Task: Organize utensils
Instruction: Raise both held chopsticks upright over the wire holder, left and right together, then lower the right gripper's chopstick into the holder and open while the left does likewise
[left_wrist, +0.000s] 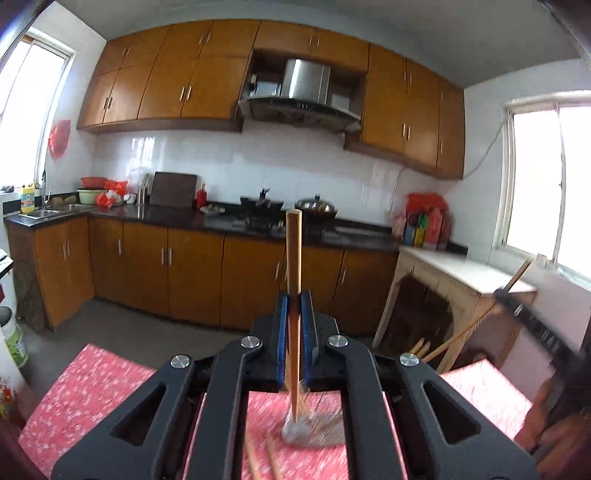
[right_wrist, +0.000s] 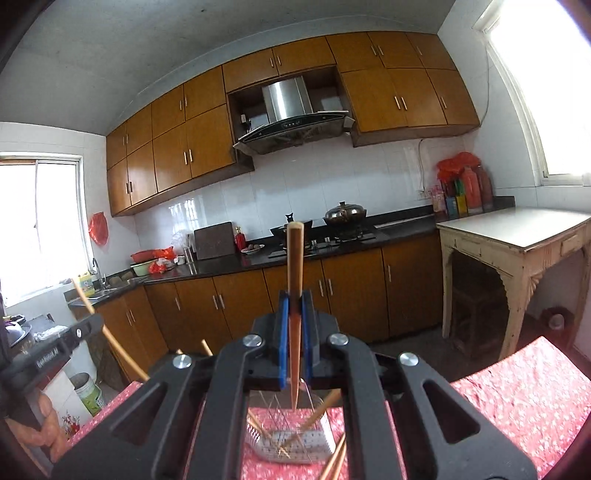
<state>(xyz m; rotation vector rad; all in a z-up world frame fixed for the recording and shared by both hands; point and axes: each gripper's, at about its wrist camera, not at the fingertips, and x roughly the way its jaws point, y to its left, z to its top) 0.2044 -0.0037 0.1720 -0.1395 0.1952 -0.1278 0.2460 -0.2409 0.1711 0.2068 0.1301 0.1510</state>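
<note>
Right now each gripper is clamped on a single wooden chopstick, held roughly upright between the blue pads. The left gripper (left_wrist: 294, 299) pinches its chopstick (left_wrist: 293, 251) with the thin end pointing down toward a clear wire-sided holder (left_wrist: 314, 428) on the red floral tablecloth (left_wrist: 88, 391); the picture is blurred there, so I cannot tell whether the tip touches the holder. The right gripper (right_wrist: 294, 299) squeezes the other chopstick (right_wrist: 295, 258), whose point hangs just above the same holder (right_wrist: 291, 443). Several more chopsticks (right_wrist: 317, 413) already lean inside that holder, slanting outward. Behind them run the brown cabinets (right_wrist: 332, 291), and a pale side table (right_wrist: 517, 229) stands by the window.
</note>
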